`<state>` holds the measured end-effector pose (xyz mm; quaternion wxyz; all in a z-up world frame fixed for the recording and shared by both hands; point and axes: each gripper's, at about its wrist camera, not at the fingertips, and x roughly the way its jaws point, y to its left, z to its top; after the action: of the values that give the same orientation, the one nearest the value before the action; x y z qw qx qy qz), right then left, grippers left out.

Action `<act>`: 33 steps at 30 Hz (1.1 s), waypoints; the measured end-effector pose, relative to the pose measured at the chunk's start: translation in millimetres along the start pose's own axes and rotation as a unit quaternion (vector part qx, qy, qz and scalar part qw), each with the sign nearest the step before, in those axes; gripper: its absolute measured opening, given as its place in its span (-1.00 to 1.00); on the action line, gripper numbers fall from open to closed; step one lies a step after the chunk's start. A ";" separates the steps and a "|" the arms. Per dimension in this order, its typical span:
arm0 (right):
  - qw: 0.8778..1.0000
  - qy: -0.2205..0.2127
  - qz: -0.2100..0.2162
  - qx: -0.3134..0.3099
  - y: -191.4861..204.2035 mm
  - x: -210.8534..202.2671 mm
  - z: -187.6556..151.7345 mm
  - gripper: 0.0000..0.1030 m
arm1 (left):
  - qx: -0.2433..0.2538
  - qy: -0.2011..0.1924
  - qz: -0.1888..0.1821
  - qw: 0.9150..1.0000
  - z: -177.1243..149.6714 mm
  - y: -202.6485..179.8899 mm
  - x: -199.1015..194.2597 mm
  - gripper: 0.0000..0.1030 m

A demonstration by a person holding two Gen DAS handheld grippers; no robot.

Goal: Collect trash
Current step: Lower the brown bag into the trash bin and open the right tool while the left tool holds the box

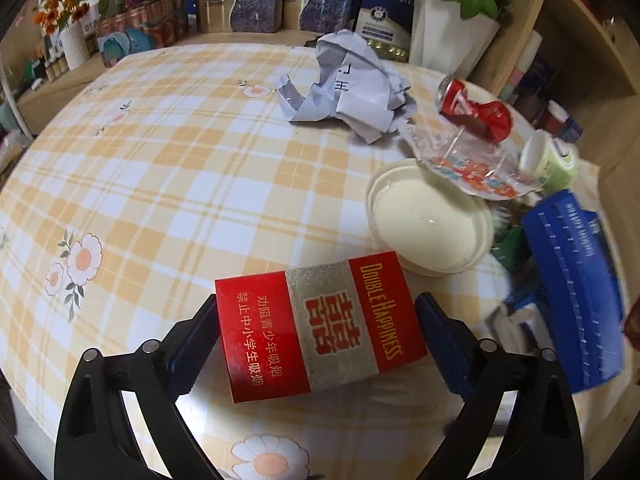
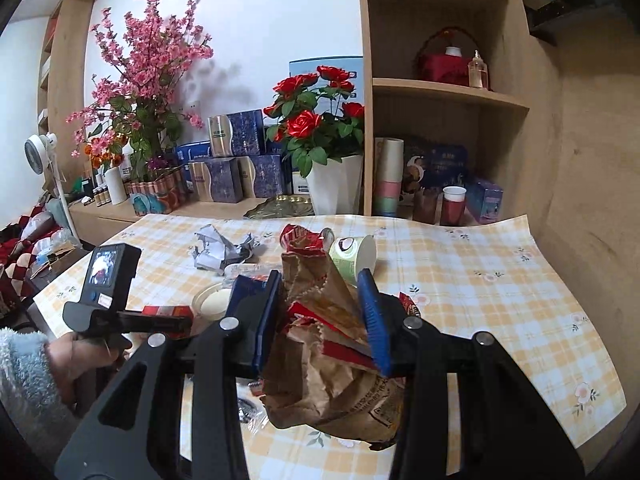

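Note:
A red Double Happiness cigarette pack (image 1: 320, 328) lies skewed on the checked tablecloth (image 1: 160, 160). My left gripper (image 1: 318, 304) straddles it, with the pad tips touching its two ends. My right gripper (image 2: 320, 280) is shut on a crumpled brown paper bag (image 2: 320, 360) held over the table. Behind the pack lie a white round lid (image 1: 428, 220), a clear printed wrapper (image 1: 468, 160), crumpled white paper (image 1: 352, 92), a crushed red can (image 1: 476, 110) and a tipped green paper cup (image 1: 552, 160). The right wrist view shows the left gripper (image 2: 176, 322) from the side.
A white vase of red roses (image 2: 336, 188) and blue gift boxes (image 2: 228, 178) stand on the ledge behind the table. A wooden shelf unit (image 2: 440, 92) rises at the right. A hand in a fluffy pale blue sleeve (image 2: 24, 368) holds the left gripper.

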<state>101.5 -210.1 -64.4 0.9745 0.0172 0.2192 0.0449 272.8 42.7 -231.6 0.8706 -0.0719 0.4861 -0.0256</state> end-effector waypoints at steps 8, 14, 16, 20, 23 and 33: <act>1.000 -0.003 0.026 0.014 3.2 -17.7 0.9 -0.20 | 0.011 -0.043 -0.032 0.998 -9.5 5.2 -65.6 0.79; 0.998 -0.004 0.048 0.030 11.8 -38.6 -2.5 -0.20 | 0.014 -0.081 -0.070 0.994 -35.6 1.2 -129.1 0.79; 0.998 -0.002 0.055 0.033 14.5 -46.3 -5.6 -0.20 | 0.019 -0.094 -0.078 0.992 -47.7 -1.7 -149.1 0.79; 0.995 0.009 0.083 0.063 15.7 -63.5 -15.6 -0.20 | 0.034 -0.113 -0.087 0.989 -75.4 -6.1 -180.6 0.79; 0.991 0.024 0.109 0.080 18.9 -74.8 -28.0 -0.20 | 0.045 -0.121 -0.091 0.987 -99.1 -7.8 -199.7 0.79; 0.966 0.115 0.191 0.132 46.6 -86.8 -101.1 -0.20 | 0.060 -0.128 -0.088 0.986 -158.0 -3.2 -217.6 0.79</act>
<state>-23.6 -170.5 -116.3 0.9052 0.1824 0.3264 0.2020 24.1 48.6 -129.4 0.9226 -0.0644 0.3603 -0.1220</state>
